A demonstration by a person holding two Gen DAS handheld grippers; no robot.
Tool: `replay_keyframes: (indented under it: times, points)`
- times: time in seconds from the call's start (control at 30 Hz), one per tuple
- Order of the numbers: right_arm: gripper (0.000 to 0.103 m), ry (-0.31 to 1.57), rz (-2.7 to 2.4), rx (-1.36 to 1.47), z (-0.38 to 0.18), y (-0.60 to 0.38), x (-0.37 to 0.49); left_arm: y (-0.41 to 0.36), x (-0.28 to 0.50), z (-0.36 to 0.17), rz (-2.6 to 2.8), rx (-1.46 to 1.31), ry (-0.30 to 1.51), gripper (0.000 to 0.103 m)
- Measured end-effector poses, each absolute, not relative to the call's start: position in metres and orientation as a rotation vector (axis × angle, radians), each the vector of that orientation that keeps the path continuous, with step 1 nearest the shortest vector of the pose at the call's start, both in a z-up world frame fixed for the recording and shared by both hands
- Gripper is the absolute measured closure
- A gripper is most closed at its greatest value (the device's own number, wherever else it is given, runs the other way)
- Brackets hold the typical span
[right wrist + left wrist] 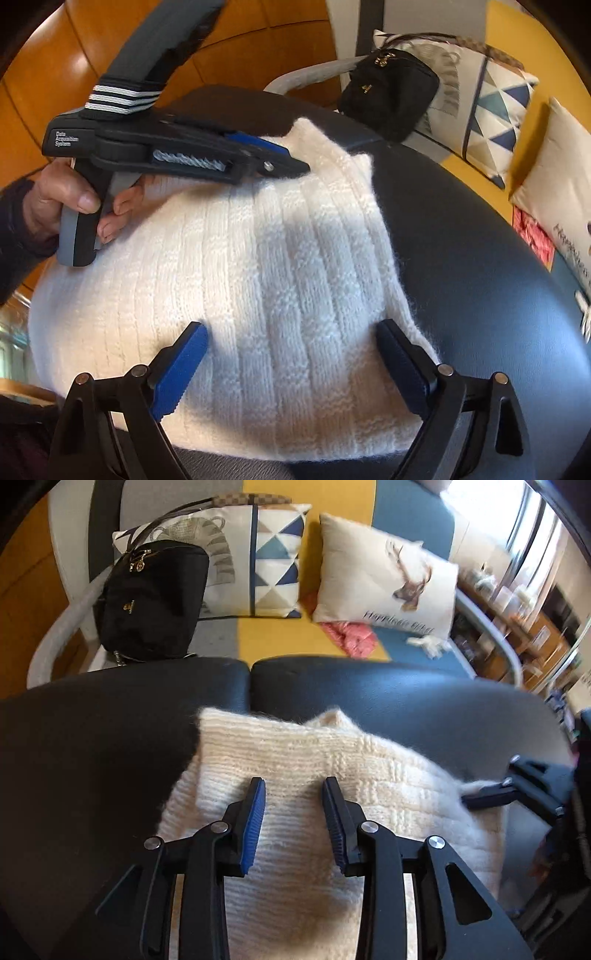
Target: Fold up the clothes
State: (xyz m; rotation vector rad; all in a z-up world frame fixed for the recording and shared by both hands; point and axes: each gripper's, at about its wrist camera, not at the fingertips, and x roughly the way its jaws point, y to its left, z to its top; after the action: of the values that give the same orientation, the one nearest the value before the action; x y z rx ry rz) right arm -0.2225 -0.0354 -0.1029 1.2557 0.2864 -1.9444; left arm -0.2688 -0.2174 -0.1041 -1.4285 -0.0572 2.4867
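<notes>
The right gripper (291, 354) is nearest the lens, its jaws spread wide, one finger on either side of a band of the cream knitted sweater (266, 280) and hovering close over it, holding nothing. The left gripper (293, 812) hangs over the same garment with its jaws parted to a middling gap and nothing between them. From the right wrist view it reaches in over the far left part of the knit, gripped by a hand (62, 199).

The sweater lies on a dark padded seat (388, 698), a surface split by a seam into two cushions. It sits toward the near edge, bunched into a compact shape with at least one layer lapped over another along its far edge, where a corner (332, 716) stands up.

Judging by that overlap, the garment is partly or wholly folded. The scene would suit either a fold about to be made over the doubled knit or a finished bundle being patted flat; the frames do not settle which. Any further grasp would need the jaws to close on an edge through thick, fluffy, yielding fabric.

Count: one sweater, two grippers, two seat cushions. Beyond, on the sofa: two pillows (388, 576), one black bag (155, 598), one pink cloth (351, 637).
</notes>
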Motion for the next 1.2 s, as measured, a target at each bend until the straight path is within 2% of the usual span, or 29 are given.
replay_keyframes:
  times: [0.2, 0.4, 0.47, 0.5, 0.6, 0.7, 0.8, 0.9, 1.03, 1.13, 1.2]
  points:
    - [0.009, 0.203, -2.020, 1.145, -0.061, -0.031, -0.235, -0.247, -0.243, -0.085, 2.554, -1.399, -0.157, 0.068]
    - [0.010, 0.356, -1.968, 1.143, -0.062, -0.078, -0.257, -0.258, -0.172, -0.067, 2.601, -1.343, -0.272, 0.068]
    - [0.023, 0.382, -1.934, 1.153, -0.063, -0.088, -0.259, -0.236, -0.144, -0.057, 2.604, -1.357, -0.328, 0.065]
    - [0.024, 0.379, -1.924, 1.156, -0.064, -0.091, -0.260, -0.233, -0.129, -0.054, 2.617, -1.354, -0.352, 0.065]
    - [0.024, 0.371, -1.896, 1.164, -0.065, -0.100, -0.261, -0.219, -0.086, -0.046, 2.664, -1.341, -0.421, 0.065]
    - [0.022, 0.362, -1.867, 1.172, -0.067, -0.109, -0.263, -0.213, -0.057, -0.052, 2.652, -1.380, -0.515, 0.059]
    - [0.019, 0.360, -1.933, 1.331, -0.096, -0.100, -0.278, -0.205, -0.043, -0.063, 2.719, -1.463, -0.444, 0.059]
    - [0.018, 0.304, -1.982, 1.368, -0.096, -0.083, -0.279, -0.203, -0.032, -0.063, 2.785, -1.456, -0.409, 0.059]
    - [0.017, 0.331, -2.053, 1.295, -0.071, -0.077, -0.253, -0.194, -0.018, -0.055, 2.858, -1.431, -0.554, 0.058]
    - [0.015, 0.487, -2.104, 1.229, -0.067, -0.089, -0.233, -0.167, -0.004, -0.048, 2.946, -1.361, -0.594, 0.049]
    - [0.015, 0.479, -2.087, 1.295, -0.083, -0.093, -0.237, -0.157, -0.005, -0.051, 2.970, -1.377, -0.598, 0.046]
